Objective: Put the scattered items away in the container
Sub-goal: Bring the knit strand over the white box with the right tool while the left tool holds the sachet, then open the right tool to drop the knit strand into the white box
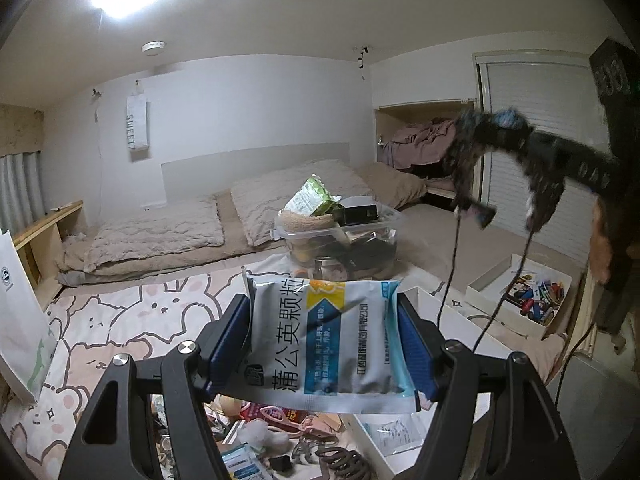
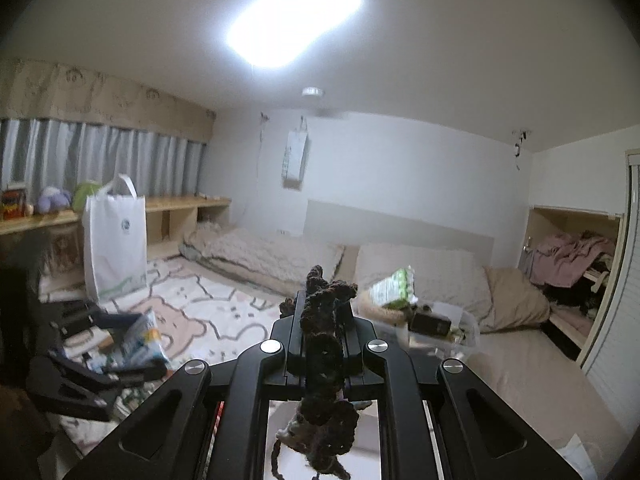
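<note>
My left gripper (image 1: pixel 324 320) is shut on a grey and blue medicine sachet (image 1: pixel 324 336) with Chinese print, held flat above the floor clutter. The clear plastic container (image 1: pixel 340 240) stands ahead on the bed edge, piled with a green packet (image 1: pixel 314 196), a beige cloth and dark boxes. My right gripper (image 2: pixel 322 312) is shut on a dark crocheted string piece (image 2: pixel 324 344) that hangs down through the fingers. In the left wrist view the right gripper (image 1: pixel 472 148) is raised at upper right, blurred, with cords dangling. The container also shows in the right wrist view (image 2: pixel 464 332).
A cartoon bear blanket (image 1: pixel 132 320) covers the floor. A white paper bag (image 2: pixel 114 240) stands at the left. A white tray (image 1: pixel 532 296) of small colourful items lies at the right. Loose clutter (image 1: pixel 280 432) lies under my left gripper. Pillows (image 1: pixel 160 232) lie behind.
</note>
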Available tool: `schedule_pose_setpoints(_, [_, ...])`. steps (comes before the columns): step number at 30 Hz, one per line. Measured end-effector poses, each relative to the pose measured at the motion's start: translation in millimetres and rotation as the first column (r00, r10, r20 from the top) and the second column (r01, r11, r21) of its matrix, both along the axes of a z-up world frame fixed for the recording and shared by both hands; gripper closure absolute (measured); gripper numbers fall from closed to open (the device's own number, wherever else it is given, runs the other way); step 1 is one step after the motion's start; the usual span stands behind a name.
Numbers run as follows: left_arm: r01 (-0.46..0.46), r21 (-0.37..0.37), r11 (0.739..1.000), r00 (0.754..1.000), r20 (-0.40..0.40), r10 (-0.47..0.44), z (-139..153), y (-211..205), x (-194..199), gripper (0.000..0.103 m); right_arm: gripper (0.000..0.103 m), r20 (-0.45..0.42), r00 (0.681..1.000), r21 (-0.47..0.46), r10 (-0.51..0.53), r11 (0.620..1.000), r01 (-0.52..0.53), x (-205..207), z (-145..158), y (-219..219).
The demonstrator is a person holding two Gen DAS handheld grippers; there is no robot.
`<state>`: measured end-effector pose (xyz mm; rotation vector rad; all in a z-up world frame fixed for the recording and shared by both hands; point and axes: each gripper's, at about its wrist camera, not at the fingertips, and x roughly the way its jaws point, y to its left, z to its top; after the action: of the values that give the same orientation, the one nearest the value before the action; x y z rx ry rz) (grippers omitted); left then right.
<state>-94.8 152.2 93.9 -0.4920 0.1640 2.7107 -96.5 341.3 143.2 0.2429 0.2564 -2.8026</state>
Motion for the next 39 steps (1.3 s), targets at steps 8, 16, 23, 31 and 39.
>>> schedule_pose_setpoints(8, [0.064, 0.001, 0.998, 0.998, 0.02, -0.064, -4.7, 23.7, -15.5, 0.032, 0.091, 0.104, 0.994, -0.022, -0.014, 1.0, 0.016, -45.8, -37.6, 16.4])
schedule_pose_setpoints(16, [0.127, -0.043, 0.991, 0.991, 0.051, -0.125, -29.8, 50.7, -37.9, 0.032, 0.091, 0.244, 0.968, -0.026, -0.064, 0.997, 0.072, -98.9, -79.4, 30.6])
schedule_pose_setpoints(23, [0.186, -0.035, 0.982, 0.973, 0.146, -0.179, -67.8, 68.5, -61.4, 0.032, 0.091, 0.366, 0.926, -0.025, -0.09, 0.994, 0.106, -136.1, -118.2, 44.8])
schedule_pose_setpoints(31, [0.216, -0.028, 0.976, 0.951, 0.232, -0.203, -96.1, 87.9, -81.3, 0.032, 0.091, 0.518, 0.852, -0.027, -0.076, 0.994, 0.105, -168.4, -160.0, 56.1])
schedule_pose_setpoints(39, [0.25, -0.008, 0.968, 0.927, 0.289, -0.237, -119.2, 109.4, -95.4, 0.032, 0.091, 0.621, 0.784, -0.083, -0.022, 0.992, 0.094, -195.7, -190.1, 66.0])
